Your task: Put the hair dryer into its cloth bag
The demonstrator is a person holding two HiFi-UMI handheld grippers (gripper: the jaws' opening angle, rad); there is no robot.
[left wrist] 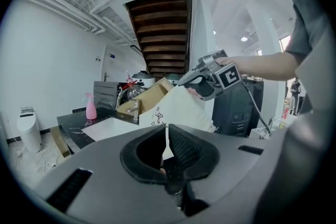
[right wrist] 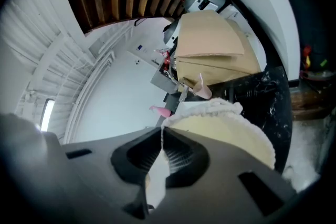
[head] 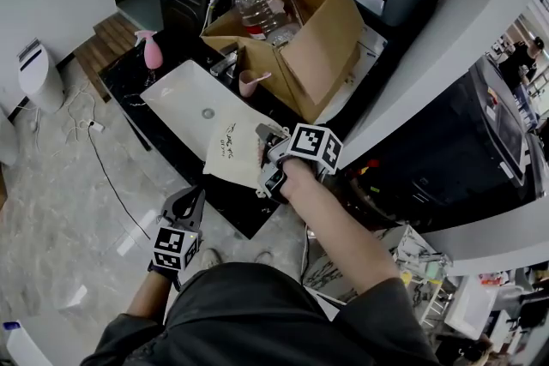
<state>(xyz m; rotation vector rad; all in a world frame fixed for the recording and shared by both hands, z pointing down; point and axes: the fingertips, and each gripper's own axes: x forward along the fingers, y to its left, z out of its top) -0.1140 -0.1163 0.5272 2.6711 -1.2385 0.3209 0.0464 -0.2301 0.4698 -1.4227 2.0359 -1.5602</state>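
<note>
My right gripper (head: 264,157) is shut on the edge of a cream cloth bag (head: 232,154) with dark print, which hangs over the black counter beside the sink. In the right gripper view the bag's gathered rim (right wrist: 226,134) bulges just past the jaws, and cloth is pinched between the pads (right wrist: 161,131). The left gripper (head: 193,200) hangs low at the lower left, off the counter, shut with nothing in it. The left gripper view looks over its closed tips (left wrist: 167,128) at the bag (left wrist: 181,110) and the right gripper (left wrist: 185,81). No hair dryer shows in any view.
A white sink (head: 193,99) is set in the black counter (head: 249,214), with a faucet (head: 225,64), a pink cup (head: 251,83) and a pink spray bottle (head: 153,51). An open cardboard box (head: 317,47) holds a plastic bottle (head: 253,4). A cable (head: 107,176) trails across the floor.
</note>
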